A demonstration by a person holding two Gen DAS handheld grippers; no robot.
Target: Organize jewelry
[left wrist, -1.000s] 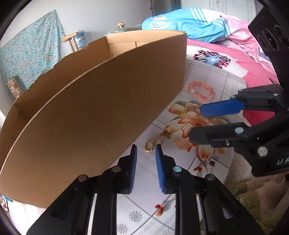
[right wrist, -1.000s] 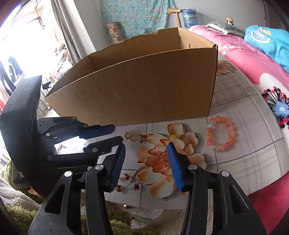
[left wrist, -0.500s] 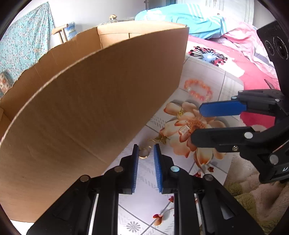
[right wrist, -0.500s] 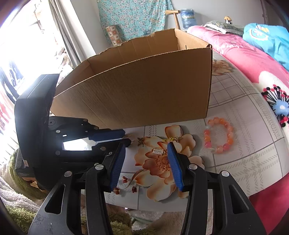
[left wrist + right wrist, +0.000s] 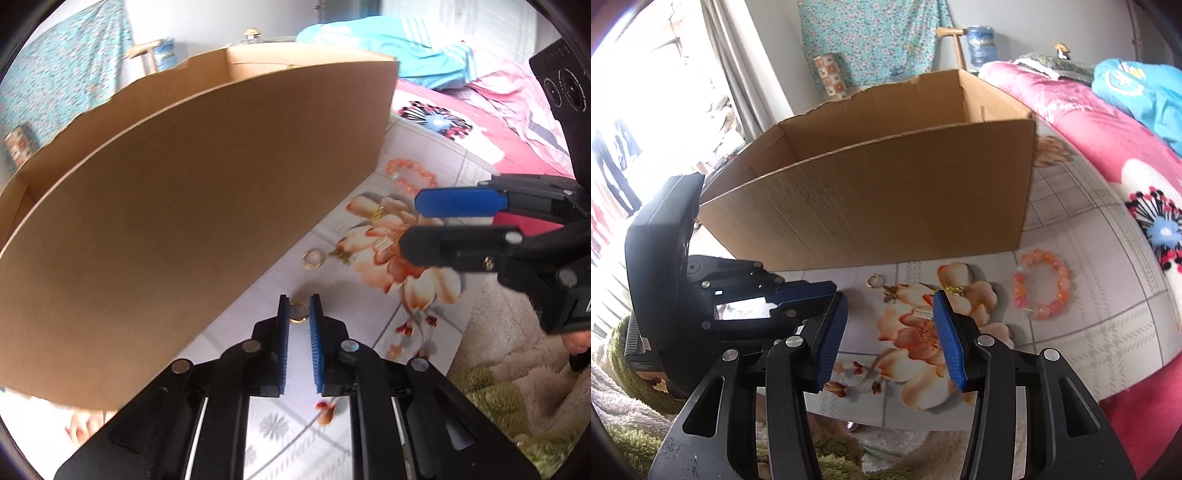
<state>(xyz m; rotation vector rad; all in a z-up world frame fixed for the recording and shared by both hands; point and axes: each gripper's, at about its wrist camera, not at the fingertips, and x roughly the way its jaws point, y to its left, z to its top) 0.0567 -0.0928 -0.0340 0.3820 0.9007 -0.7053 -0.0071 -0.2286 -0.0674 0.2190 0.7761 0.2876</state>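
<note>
My left gripper point(image 5: 298, 309) is shut on a small gold ring point(image 5: 297, 311), held between its blue pads just above the floral tablecloth point(image 5: 354, 295), beside the front wall of the open cardboard box point(image 5: 192, 206). A second gold ring point(image 5: 313, 258) lies on the cloth further on; it also shows in the right wrist view point(image 5: 874, 280). My right gripper point(image 5: 890, 314) is open and empty, hovering over a small silver clasp piece point(image 5: 922, 313). A gold charm point(image 5: 955, 290) and an orange bead bracelet point(image 5: 1043, 283) lie to the right.
The cardboard box point(image 5: 886, 199) takes up the back of the cloth. A pink floral quilt point(image 5: 1108, 147) and a blue garment point(image 5: 1141, 88) lie on the bed at right. A shaggy green and white rug point(image 5: 517, 406) lies below the cloth's edge.
My left gripper has closed on one gold ring and lifted it back away from the second ring. My right gripper has stayed open over the flower print.
</note>
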